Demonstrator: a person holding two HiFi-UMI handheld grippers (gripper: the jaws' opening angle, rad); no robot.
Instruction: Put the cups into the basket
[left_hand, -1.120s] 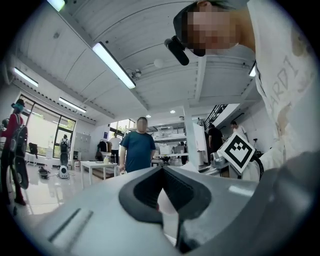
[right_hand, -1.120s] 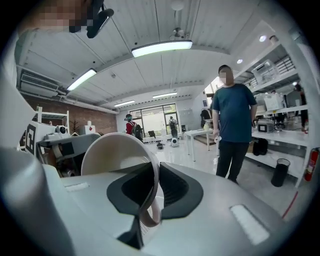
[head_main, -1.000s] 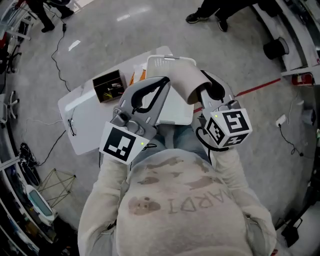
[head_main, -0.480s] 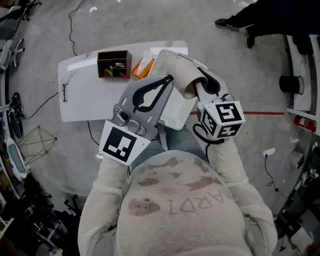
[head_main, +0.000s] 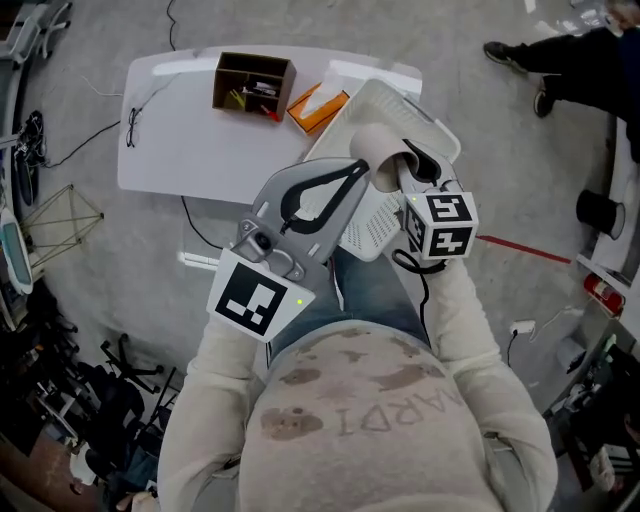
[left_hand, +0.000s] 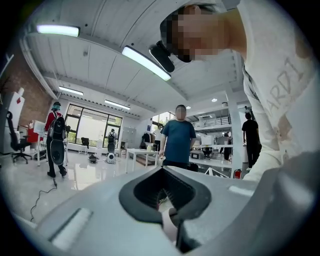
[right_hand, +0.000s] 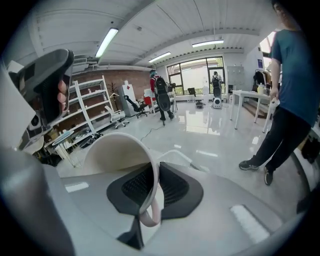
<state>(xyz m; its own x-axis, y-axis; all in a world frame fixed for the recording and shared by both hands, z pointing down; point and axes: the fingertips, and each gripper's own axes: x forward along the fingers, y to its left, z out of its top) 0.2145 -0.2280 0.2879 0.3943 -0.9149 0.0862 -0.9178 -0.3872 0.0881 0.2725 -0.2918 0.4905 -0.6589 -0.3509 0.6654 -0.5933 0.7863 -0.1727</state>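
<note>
1. The right hand-held gripper (right_hand: 152, 189) is closed on a cream cup (right_hand: 116, 156). The cup's thin wall is pinched between the two dark pads, and its handle loop hangs just under them.
2. In the head view this cup lies on its side, over the white basket (head_main: 396, 101). I cannot tell whether the cup touches the basket.
3. The basket stands at the right end of the white tabletop (head_main: 190, 145).
4. The left hand-held gripper (head_main: 350, 168) is closed, its jaw tips meet and nothing is held. It is just beside the cup, on its left.
5. A brown box (head_main: 252, 82) and an orange flat thing (head_main: 318, 108) lie on the tabletop near the basket.
</note>
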